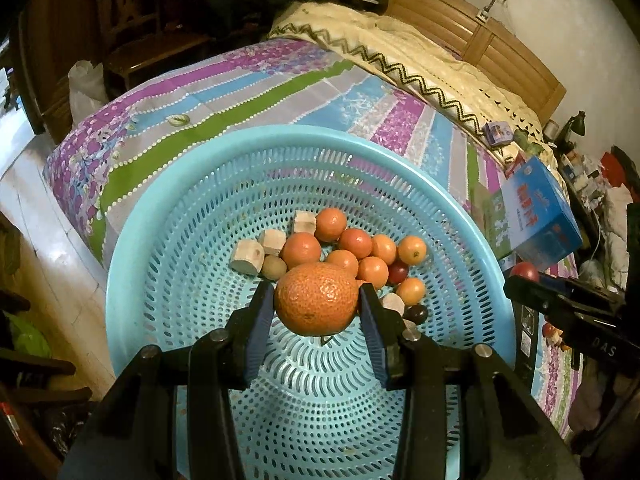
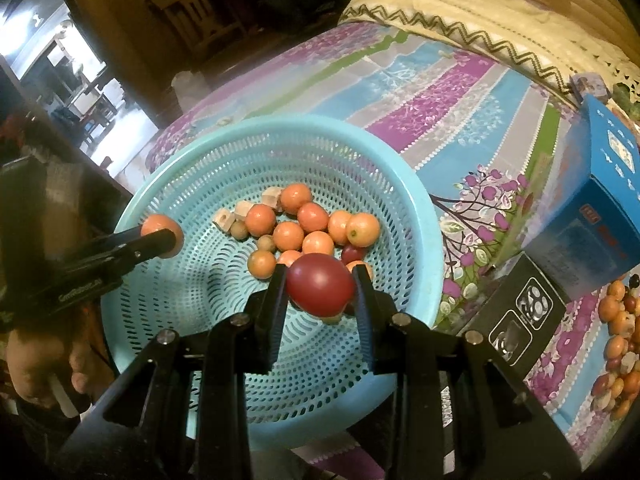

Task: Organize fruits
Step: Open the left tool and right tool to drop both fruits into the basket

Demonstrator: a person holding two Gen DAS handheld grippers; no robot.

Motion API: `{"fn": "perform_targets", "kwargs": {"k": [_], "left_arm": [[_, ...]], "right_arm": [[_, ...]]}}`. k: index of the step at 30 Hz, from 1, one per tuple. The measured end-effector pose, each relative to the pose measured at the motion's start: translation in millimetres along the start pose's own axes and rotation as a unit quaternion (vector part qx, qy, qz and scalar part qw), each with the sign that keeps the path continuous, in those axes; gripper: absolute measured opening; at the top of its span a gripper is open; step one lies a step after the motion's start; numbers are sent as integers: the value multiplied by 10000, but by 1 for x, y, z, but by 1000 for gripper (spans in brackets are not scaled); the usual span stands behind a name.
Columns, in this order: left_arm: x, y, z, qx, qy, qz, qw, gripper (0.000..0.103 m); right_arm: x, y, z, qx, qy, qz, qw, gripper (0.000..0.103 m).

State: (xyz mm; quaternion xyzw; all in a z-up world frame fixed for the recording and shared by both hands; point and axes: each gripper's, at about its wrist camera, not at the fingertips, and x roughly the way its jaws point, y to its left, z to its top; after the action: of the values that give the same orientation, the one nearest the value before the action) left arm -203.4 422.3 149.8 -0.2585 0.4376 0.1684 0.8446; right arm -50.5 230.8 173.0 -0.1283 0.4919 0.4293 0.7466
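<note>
Fruits are held over a perforated plastic basket [image 1: 168, 216]: a dimpled, round orange [image 1: 316, 298] is clamped in the left gripper [image 1: 317, 300], and a smooth red fruit [image 2: 320, 289], long axis crosswise, is pinched in the right gripper [image 2: 320, 290].

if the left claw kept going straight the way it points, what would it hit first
Probably the pile of small oranges on the floor of the blue basket. The left claw grips a big orange right above them, though depth is hard to judge.
</note>
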Motion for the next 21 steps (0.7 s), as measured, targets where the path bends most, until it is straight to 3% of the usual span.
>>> {"fn": "perform_targets", "kwargs": {"k": [2,3,6,21], "left_arm": [[2,1,0,-19,20,-5,10000,52],[1,2,0,-33,-2,-2,10000,62],[1,2,1,-33,-20,19,10000,73],[6,1,0,-31,6,36,10000,74]], "right_arm": [[1,0,0,6,9,19,10000,33],[1,0,-1,2,7,22,10000,33],[1,1,-1,-9,-14,20,10000,46],[2,1,-2,7,-43,87,10000,48]]}}
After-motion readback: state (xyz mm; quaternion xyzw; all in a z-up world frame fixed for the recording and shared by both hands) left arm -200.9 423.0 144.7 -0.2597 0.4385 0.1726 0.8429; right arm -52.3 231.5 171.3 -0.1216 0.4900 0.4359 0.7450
